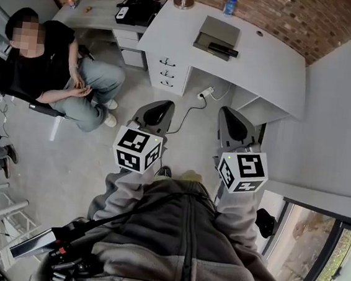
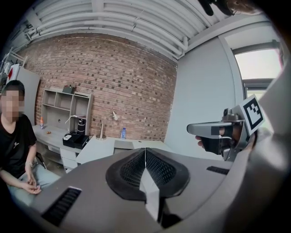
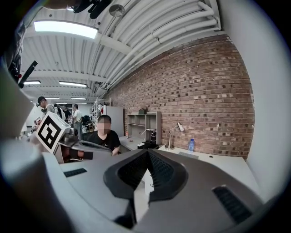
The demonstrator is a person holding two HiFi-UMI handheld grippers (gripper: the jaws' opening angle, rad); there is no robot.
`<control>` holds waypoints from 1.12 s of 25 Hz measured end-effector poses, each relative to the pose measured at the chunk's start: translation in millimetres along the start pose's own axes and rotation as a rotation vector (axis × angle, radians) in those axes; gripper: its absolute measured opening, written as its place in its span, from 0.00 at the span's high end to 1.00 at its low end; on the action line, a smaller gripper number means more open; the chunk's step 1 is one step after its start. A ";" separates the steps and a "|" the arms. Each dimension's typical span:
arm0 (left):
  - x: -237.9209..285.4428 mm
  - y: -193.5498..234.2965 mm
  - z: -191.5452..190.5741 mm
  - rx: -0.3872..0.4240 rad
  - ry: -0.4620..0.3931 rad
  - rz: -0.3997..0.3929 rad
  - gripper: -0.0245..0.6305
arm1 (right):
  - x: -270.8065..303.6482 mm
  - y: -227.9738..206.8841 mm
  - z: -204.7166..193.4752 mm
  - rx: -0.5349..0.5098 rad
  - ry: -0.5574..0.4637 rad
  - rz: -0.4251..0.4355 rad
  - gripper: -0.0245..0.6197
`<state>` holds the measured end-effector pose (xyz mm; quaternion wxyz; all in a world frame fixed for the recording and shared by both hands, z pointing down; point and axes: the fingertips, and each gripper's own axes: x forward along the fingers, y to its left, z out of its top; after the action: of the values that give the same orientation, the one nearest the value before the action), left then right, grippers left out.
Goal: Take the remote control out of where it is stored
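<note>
On the white desk (image 1: 277, 66), a black remote control (image 1: 223, 49) lies in a shallow grey tray (image 1: 217, 30). In the head view both grippers hang over the floor, well short of the desk. My left gripper (image 1: 155, 113) is shut with nothing between its jaws; its closed pads (image 2: 150, 170) point at the desk (image 2: 102, 148). Beside it my right gripper (image 1: 232, 125) is also shut and empty, its tips (image 3: 148, 154) meeting. The tray (image 2: 123, 144) shows small and far off in the left gripper view, and I cannot make out the remote there.
A person (image 1: 52, 68) sits on a chair at the left. White drawers (image 1: 167, 73) stand under the desk, with a power strip (image 1: 204, 95) and cable on the floor. A water bottle (image 1: 229, 5), a lamp base (image 1: 183, 3) and black devices (image 1: 134, 8) stand at the back. A grey wall (image 1: 332, 134) closes the right.
</note>
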<state>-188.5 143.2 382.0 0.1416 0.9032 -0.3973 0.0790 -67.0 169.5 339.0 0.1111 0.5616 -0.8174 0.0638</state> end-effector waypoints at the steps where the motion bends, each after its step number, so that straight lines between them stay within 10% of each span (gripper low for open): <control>1: -1.3 4.9 -1.6 -0.008 0.002 0.004 0.95 | 2.6 3.5 -0.7 -0.004 0.008 0.003 0.96; 15: 42.9 42.2 -13.3 -0.047 0.054 0.033 0.95 | 60.0 -29.4 -17.9 0.020 0.067 0.026 0.96; 28: 221.6 108.3 36.3 -0.013 0.123 0.076 0.95 | 207.9 -182.7 -3.1 0.096 0.070 0.042 0.96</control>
<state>-118.6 -92.3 425.1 0.1686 0.8799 -0.4225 0.1371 32.1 -83.7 390.9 0.1112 0.5465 -0.8206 0.1249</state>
